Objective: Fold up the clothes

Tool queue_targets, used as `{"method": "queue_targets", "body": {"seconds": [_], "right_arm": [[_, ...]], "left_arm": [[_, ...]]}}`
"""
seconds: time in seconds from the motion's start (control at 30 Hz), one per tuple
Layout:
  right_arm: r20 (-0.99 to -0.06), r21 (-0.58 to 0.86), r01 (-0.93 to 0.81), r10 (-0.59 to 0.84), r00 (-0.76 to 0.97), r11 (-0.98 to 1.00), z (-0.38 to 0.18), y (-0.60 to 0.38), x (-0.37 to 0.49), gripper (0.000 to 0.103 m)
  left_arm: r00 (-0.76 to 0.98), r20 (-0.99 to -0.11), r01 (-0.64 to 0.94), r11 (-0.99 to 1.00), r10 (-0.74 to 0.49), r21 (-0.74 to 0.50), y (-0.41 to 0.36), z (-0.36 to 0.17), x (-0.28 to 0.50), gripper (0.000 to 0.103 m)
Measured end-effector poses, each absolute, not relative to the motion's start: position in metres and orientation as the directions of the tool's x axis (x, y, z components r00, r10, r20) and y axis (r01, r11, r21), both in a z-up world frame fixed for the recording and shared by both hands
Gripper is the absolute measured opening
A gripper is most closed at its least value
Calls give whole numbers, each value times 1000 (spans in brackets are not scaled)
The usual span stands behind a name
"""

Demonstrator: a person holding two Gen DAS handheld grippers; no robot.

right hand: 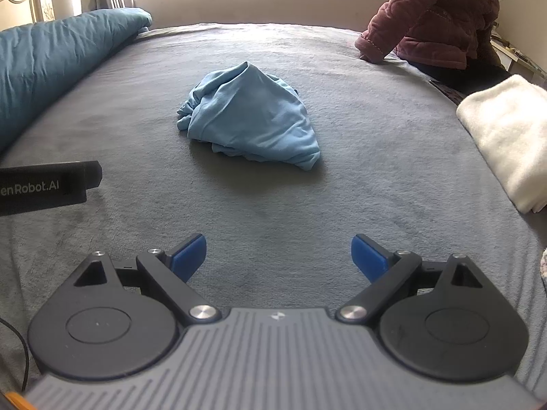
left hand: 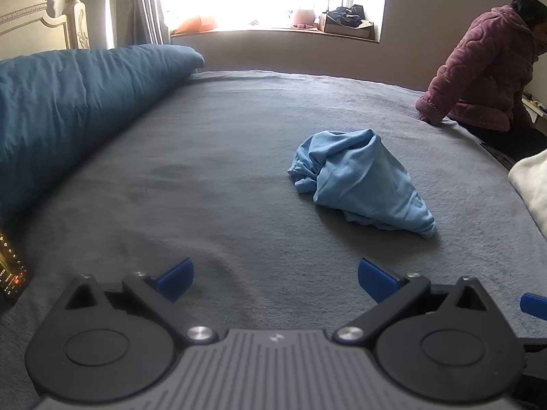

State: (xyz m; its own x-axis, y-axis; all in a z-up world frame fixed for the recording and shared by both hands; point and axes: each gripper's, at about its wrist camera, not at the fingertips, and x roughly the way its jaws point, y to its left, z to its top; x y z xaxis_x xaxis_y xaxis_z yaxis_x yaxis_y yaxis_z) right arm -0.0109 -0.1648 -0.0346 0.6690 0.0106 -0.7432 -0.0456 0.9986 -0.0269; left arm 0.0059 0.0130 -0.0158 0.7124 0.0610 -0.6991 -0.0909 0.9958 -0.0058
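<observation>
A crumpled light blue garment lies in a heap on the grey bed cover. It also shows in the right wrist view, ahead of centre. My left gripper is open and empty, low over the cover, with the garment ahead and to its right. My right gripper is open and empty, with the garment straight ahead and well apart. The left gripper's black body shows at the left edge of the right wrist view. A blue fingertip of the right gripper shows at the right edge of the left wrist view.
A rolled dark teal duvet lies along the left side of the bed. A folded white towel lies at the right edge. A person in a maroon quilted jacket leans on the far right corner. A window sill is behind.
</observation>
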Motion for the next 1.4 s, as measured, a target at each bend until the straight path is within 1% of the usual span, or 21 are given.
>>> {"method": "queue_targets", "body": {"seconds": [0.63,0.8,0.93,1.07,1.1,1.23,1.33,1.4], "right_arm": [[-748,-28,-30,-1,664,999,-40,-166,-9,92],[-749,-22,-31,4,662,999,-46,-169,-6,92],[-746,12,-37,33,665,999,-51,-177,-1,92],[-689,36,-89,89,719,995,-50,-188,8,92],[-665,35,-127,118,738,991,-49,-192,13,92],[-595,19,-209,179,783,978,-45,-203,50,92],[-552,12,-308,264,791,951,-38,-198,95,91],[-569,0,-332,273,775,943,-43,-182,132,90]], "left_arm": [[705,-707,-83,997,52,-9,14,-23,9,103],[705,-708,-77,997,43,-16,16,-32,17,103],[722,-691,-66,998,38,-14,18,-44,27,103],[757,-653,6,999,-25,-32,23,-58,46,103],[765,-642,28,999,-42,-32,24,-62,51,103],[786,-618,65,998,-40,18,24,-75,76,103],[800,-599,82,996,-48,29,27,-86,93,102],[803,-593,89,996,-62,16,29,-94,106,99]]}}
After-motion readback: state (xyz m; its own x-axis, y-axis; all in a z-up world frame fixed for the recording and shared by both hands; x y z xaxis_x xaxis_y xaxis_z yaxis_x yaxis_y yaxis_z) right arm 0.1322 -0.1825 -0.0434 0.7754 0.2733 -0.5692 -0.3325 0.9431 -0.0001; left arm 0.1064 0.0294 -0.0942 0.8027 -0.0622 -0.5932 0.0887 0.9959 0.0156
